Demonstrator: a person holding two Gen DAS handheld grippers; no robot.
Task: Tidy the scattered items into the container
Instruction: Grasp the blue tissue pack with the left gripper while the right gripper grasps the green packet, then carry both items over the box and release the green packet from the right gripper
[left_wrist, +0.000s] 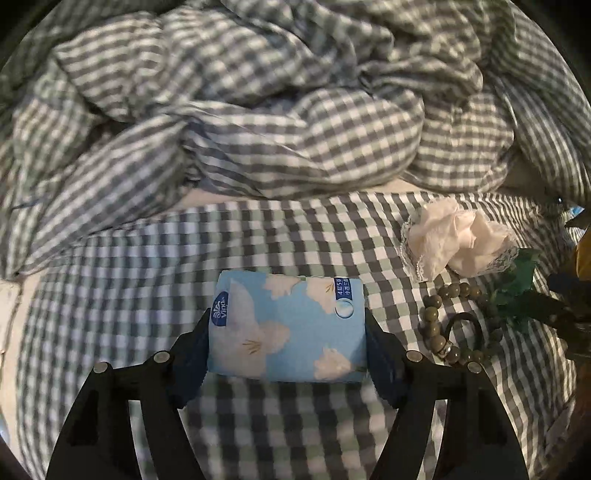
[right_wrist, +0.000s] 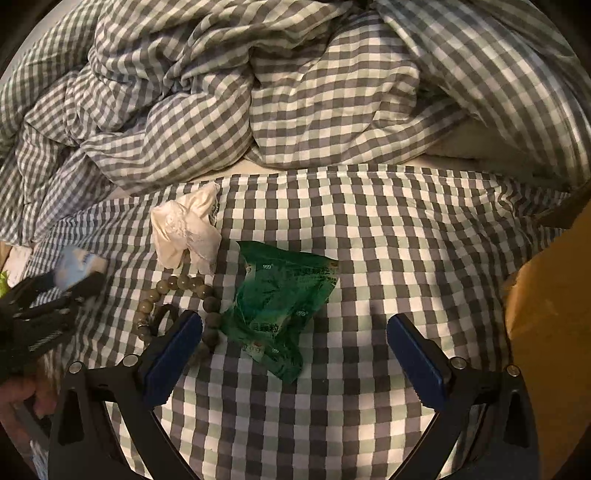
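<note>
My left gripper (left_wrist: 286, 332) is shut on a light blue tissue pack (left_wrist: 286, 326) with white flowers, held over the checked bed sheet (left_wrist: 184, 258); it also shows at the left of the right wrist view (right_wrist: 75, 273). My right gripper (right_wrist: 295, 332) is open and empty, hovering over a crumpled green sachet (right_wrist: 280, 306). A grey-green bead bracelet (right_wrist: 177, 295) and a black hair tie (right_wrist: 164, 317) lie by its left finger. A crumpled white lace cloth (right_wrist: 186, 229) lies just beyond. The left wrist view shows the cloth (left_wrist: 458, 240), the bracelet (left_wrist: 439, 325) and the sachet (left_wrist: 517, 288).
A rumpled checked duvet (right_wrist: 258, 92) is heaped across the far side of the bed. A brown surface (right_wrist: 554, 314) borders the bed at the right. A hand (right_wrist: 18, 398) holds the left gripper at the lower left.
</note>
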